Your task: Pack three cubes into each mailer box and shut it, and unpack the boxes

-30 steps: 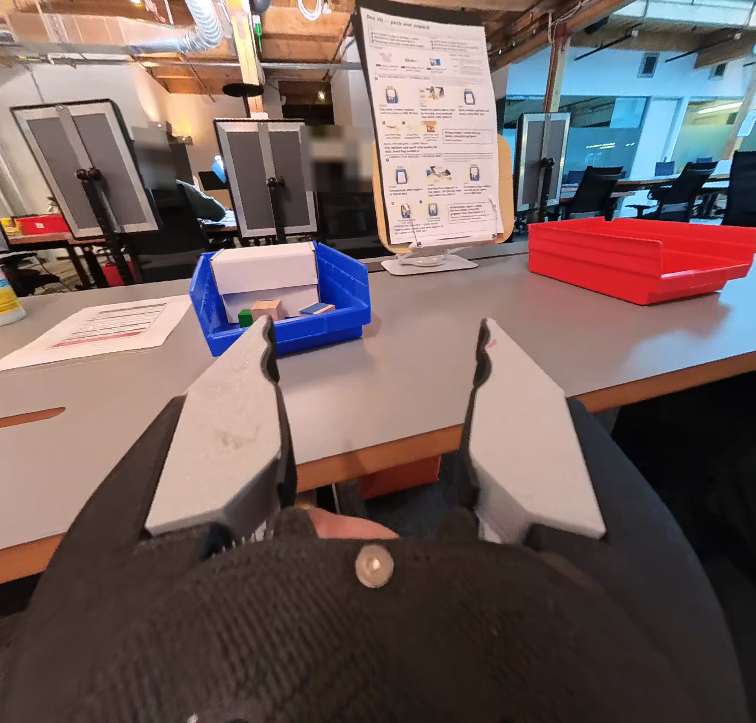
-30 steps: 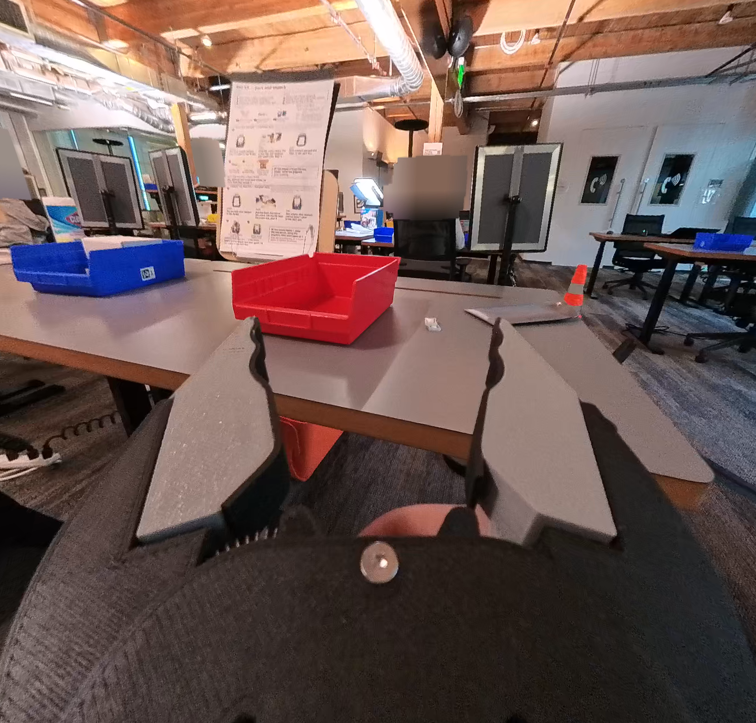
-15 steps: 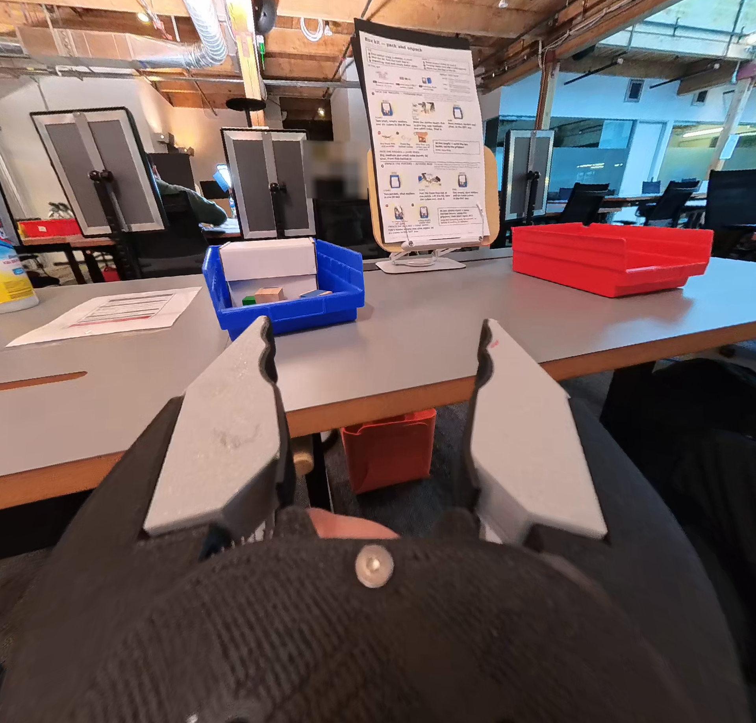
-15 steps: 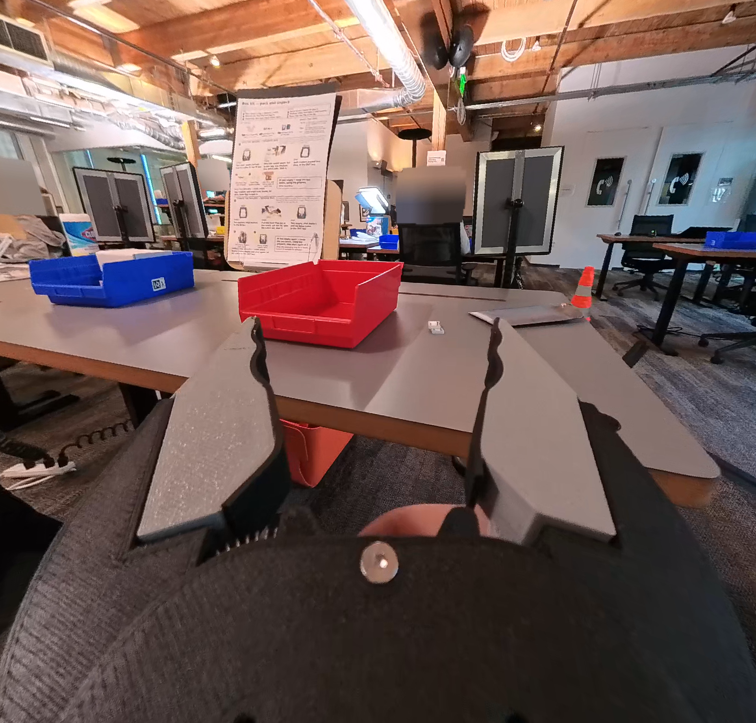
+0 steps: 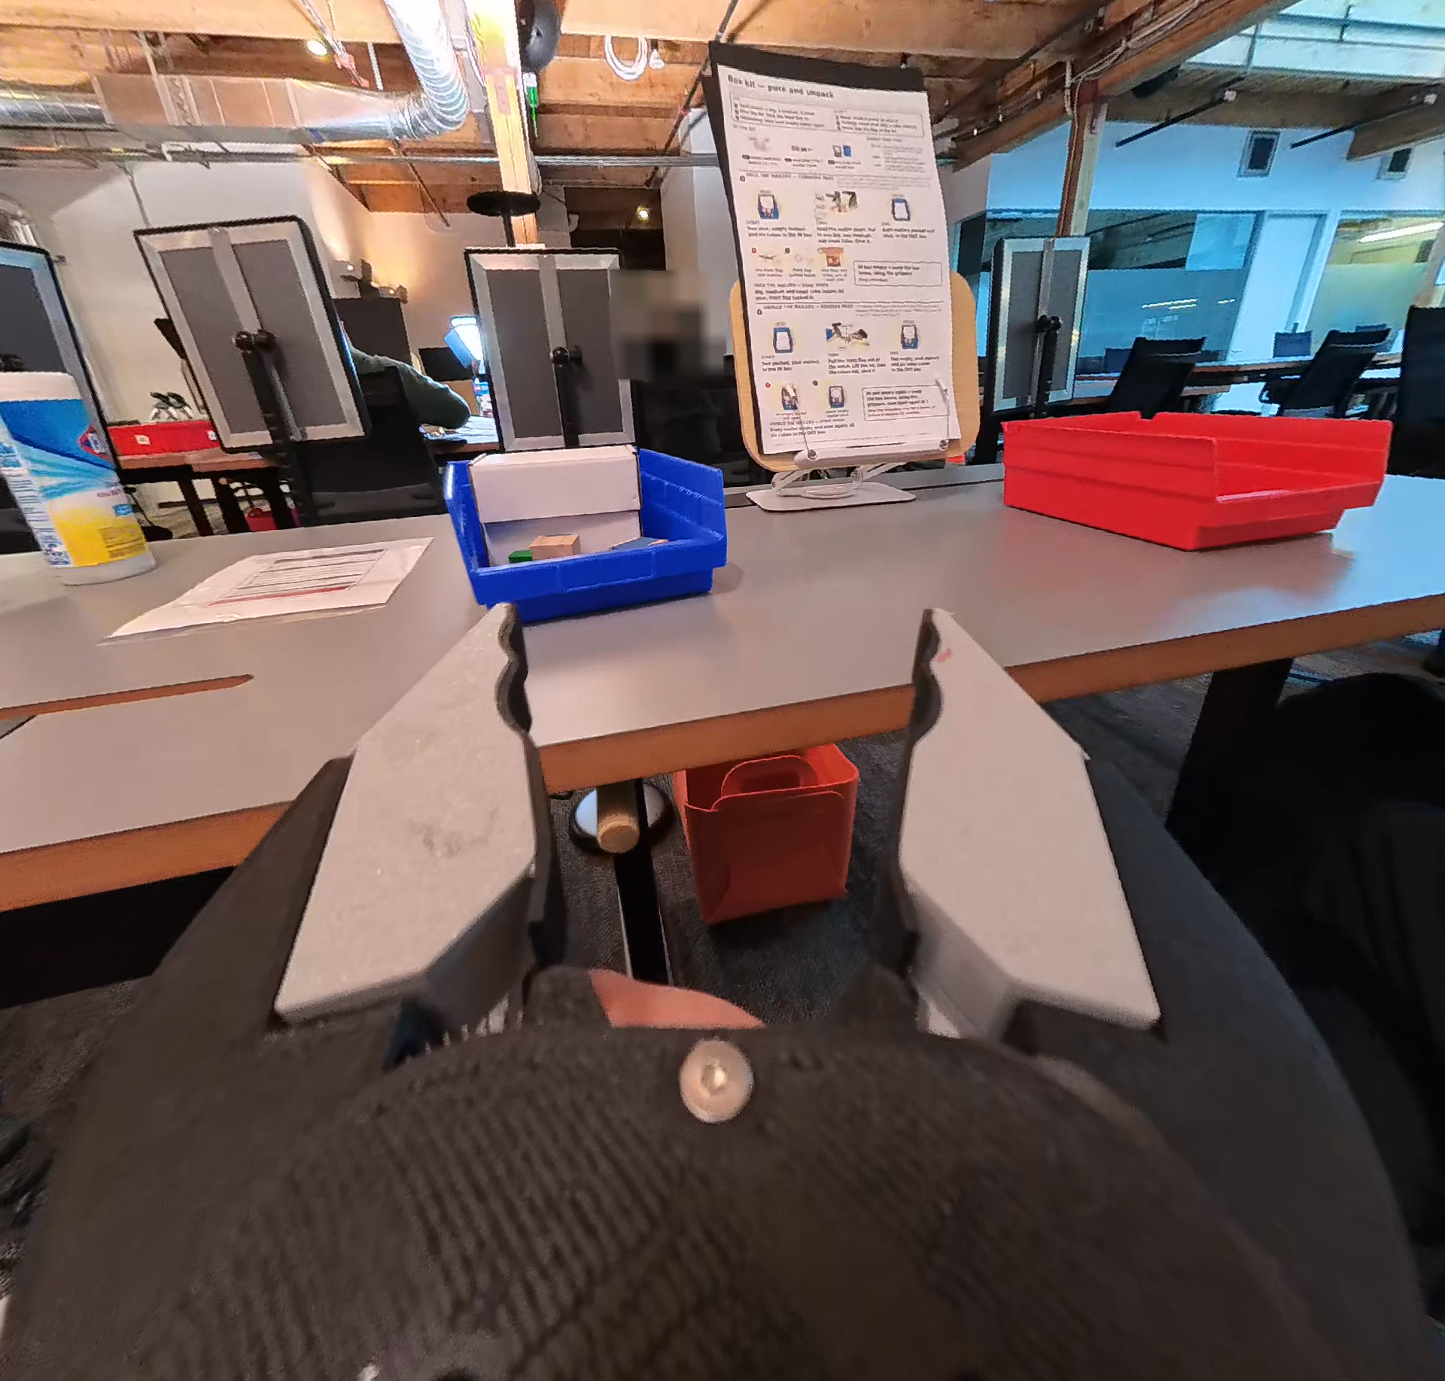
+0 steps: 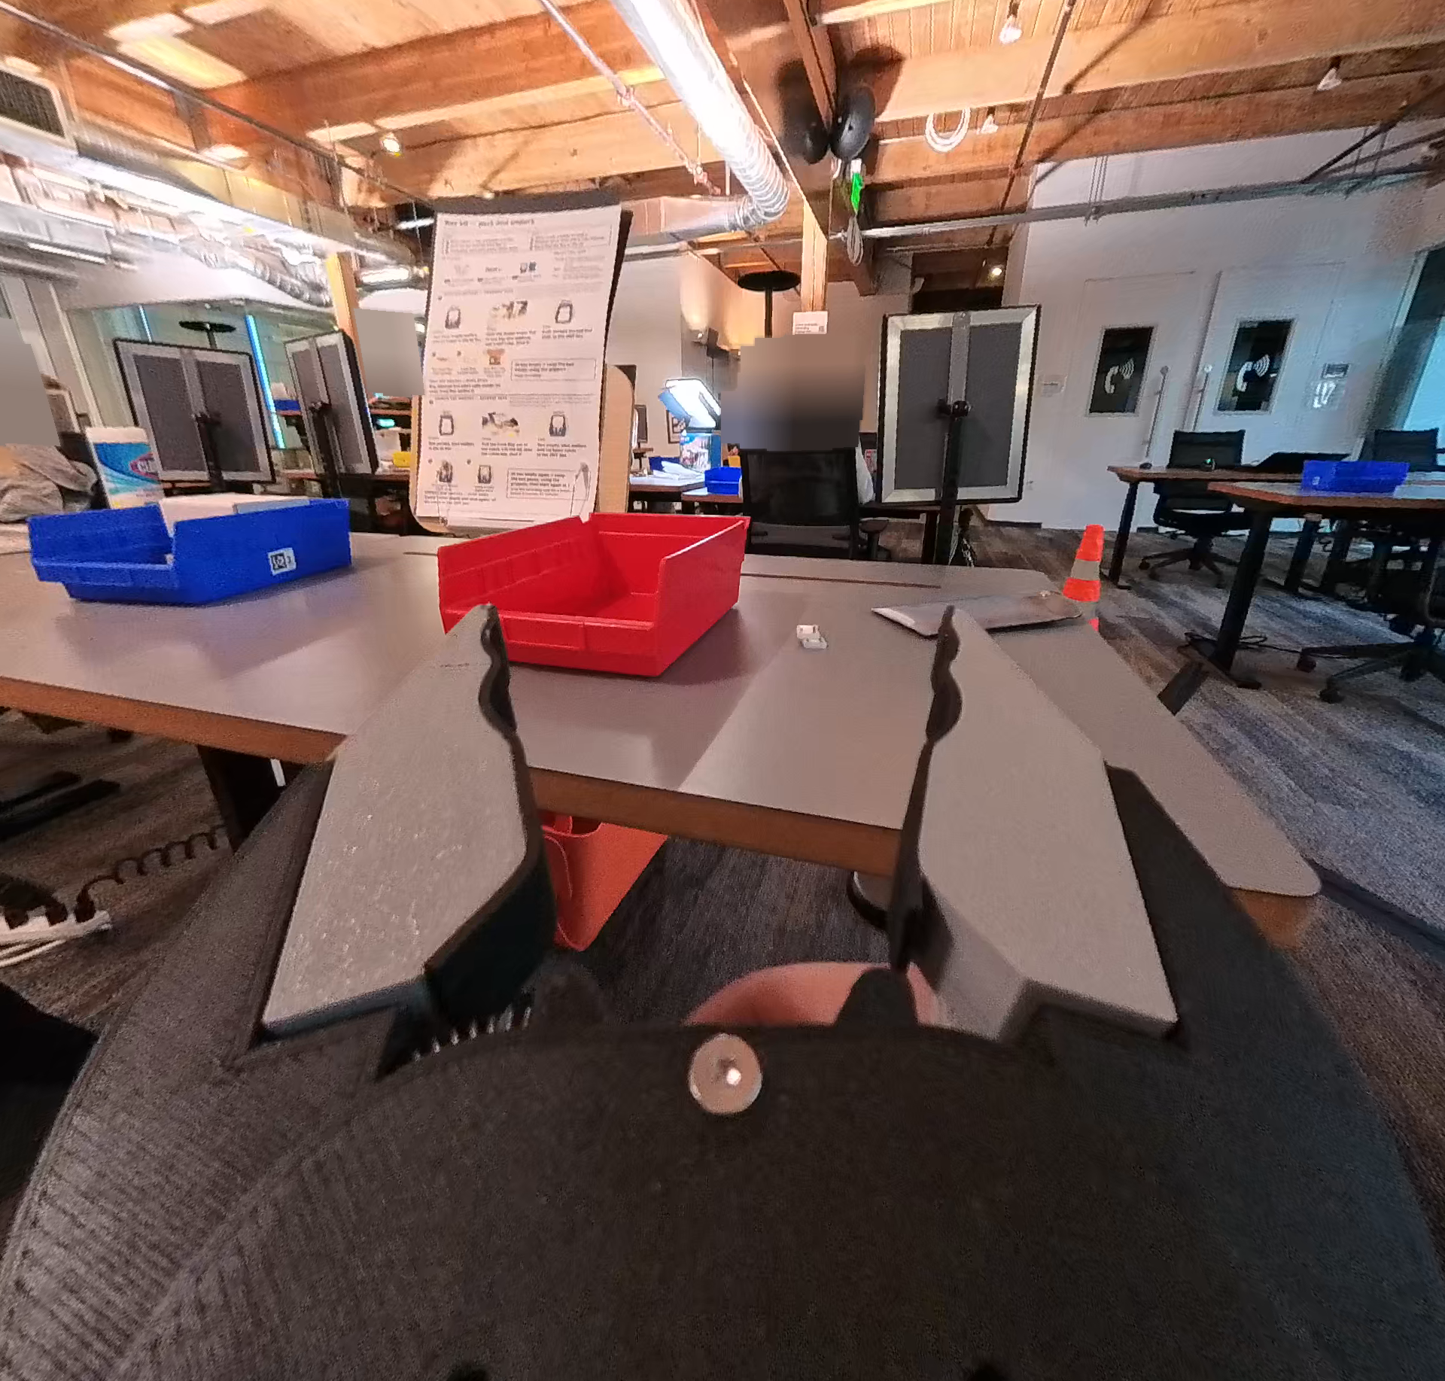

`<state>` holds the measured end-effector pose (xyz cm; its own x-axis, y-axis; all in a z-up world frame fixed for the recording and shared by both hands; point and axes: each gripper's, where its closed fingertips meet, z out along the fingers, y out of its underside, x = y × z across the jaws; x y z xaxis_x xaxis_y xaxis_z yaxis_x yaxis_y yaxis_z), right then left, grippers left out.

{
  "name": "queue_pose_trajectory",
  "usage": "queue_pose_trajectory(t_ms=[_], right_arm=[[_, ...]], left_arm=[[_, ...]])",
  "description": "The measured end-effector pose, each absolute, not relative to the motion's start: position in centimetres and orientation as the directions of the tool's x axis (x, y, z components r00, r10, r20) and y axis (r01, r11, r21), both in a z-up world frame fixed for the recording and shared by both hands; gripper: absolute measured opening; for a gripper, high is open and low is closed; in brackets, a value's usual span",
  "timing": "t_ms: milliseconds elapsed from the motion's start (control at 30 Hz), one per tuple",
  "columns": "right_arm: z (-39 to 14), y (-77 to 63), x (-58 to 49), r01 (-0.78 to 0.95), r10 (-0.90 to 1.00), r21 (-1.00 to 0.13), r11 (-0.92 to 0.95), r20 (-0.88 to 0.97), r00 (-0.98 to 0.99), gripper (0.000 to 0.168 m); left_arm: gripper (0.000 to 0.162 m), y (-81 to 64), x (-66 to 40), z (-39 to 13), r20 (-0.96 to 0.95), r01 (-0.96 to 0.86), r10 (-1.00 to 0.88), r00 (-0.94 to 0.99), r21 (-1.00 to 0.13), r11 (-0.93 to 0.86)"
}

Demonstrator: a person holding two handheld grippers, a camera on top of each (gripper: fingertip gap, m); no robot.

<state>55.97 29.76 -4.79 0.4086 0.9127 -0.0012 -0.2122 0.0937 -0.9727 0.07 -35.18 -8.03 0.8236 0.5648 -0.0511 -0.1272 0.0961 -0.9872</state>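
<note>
Both of your tongs hang off the near edge of the bench, short of anything on it: the left tongs (image 5: 719, 640) are spread wide with nothing between the jaws, and the right tongs (image 6: 715, 636) are just as wide and just as bare. Judging by that, you have hardly begun, or you are between rounds; nothing is in hand and no box stands out on the bench (image 5: 821, 640) itself. Farther in, toward the left part of the bench, sits the blue bin (image 5: 594, 569), and the left wrist view looks into it: a white mailer box (image 5: 555, 487) stands at its back, lid apparently shut, with a tan cube (image 5: 553, 546), a green cube (image 5: 519, 556) and a blue cube (image 5: 640, 543) lying loose in front of it. Whether the box holds anything cannot be told. So the loose cubes look to be waiting for packing, or freshly unpacked. The right wrist view shows only the bin's side, but it does look into the red bin (image 6: 594, 593) toward the right end, which has nothing in it, and finds a small white clip (image 6: 811, 634) and a flat grey pouch (image 6: 977, 612) beyond. At the far edge stands the instruction sheet (image 5: 837, 264).
</note>
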Motion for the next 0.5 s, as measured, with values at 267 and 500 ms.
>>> queue_pose_trajectory(t_ms=[267,500], right_arm=[[-4.3,29.9,57.9,-0.299,0.913,-0.948,0.107,-0.025,0.408,0.105],[-4.8,30.3,59.5,-0.323,0.909,-0.942,0.096,-0.049,0.414,0.105]], left_arm=[[0.097,-36.4,0.6,-7.3,-0.059,-0.138,0.585,0.809,-0.986,0.092],[0.097,-37.4,1.0,-6.4,-0.058,-0.148,0.590,0.805,-0.983,0.106]])
